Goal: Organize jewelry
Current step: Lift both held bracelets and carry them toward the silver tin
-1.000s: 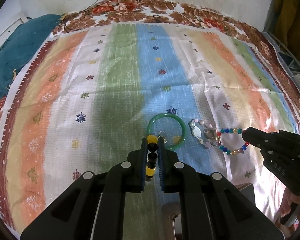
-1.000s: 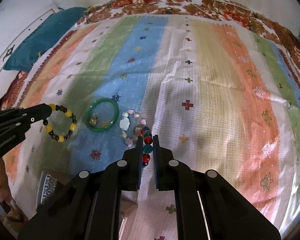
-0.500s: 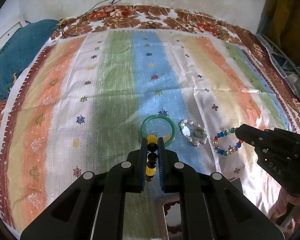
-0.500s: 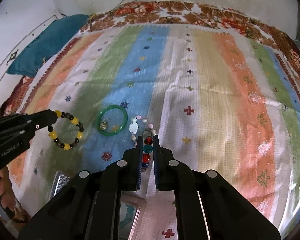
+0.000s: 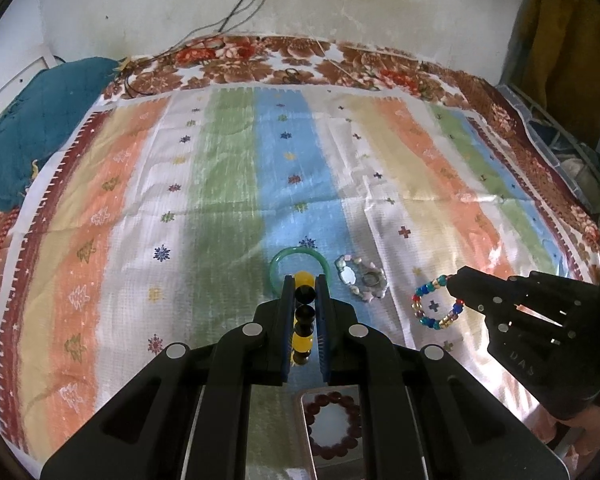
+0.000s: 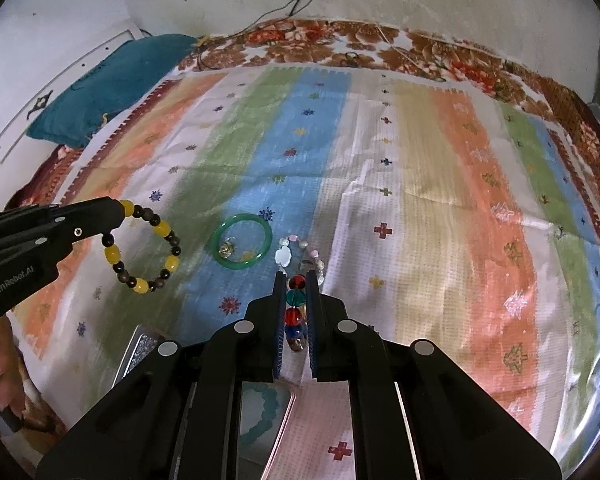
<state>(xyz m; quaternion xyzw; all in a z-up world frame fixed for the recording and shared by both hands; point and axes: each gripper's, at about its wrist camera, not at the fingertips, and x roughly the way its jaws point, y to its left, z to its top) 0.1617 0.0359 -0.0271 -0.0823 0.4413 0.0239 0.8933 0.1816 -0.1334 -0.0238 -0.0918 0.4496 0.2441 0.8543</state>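
My left gripper [image 5: 304, 284] is shut on a yellow-and-black bead bracelet [image 5: 303, 318], which hangs as a loop in the right wrist view [image 6: 144, 250]. My right gripper [image 6: 296, 280] is shut on a multicolour bead bracelet [image 6: 295, 312], seen as a loop in the left wrist view [image 5: 436, 304]. Both are held above the striped cloth [image 5: 220, 184]. A green bangle [image 6: 242, 246] with a small ring inside and a pale shell bracelet [image 6: 300, 252] lie on the cloth between the grippers. A tray with a dark red bead bracelet [image 5: 332, 420] sits under my left gripper.
A teal bead bracelet [image 6: 266, 412] lies in a tray below my right gripper. A glittery box edge [image 6: 140, 356] is at the lower left. A teal cushion [image 6: 112, 84] lies at the far left, cables [image 6: 300, 4] run down the back wall.
Both grippers have lifted and pulled back from the cloth with their bracelets. The trays have come into view beneath them. The bangle and shell bracelet have stayed put.
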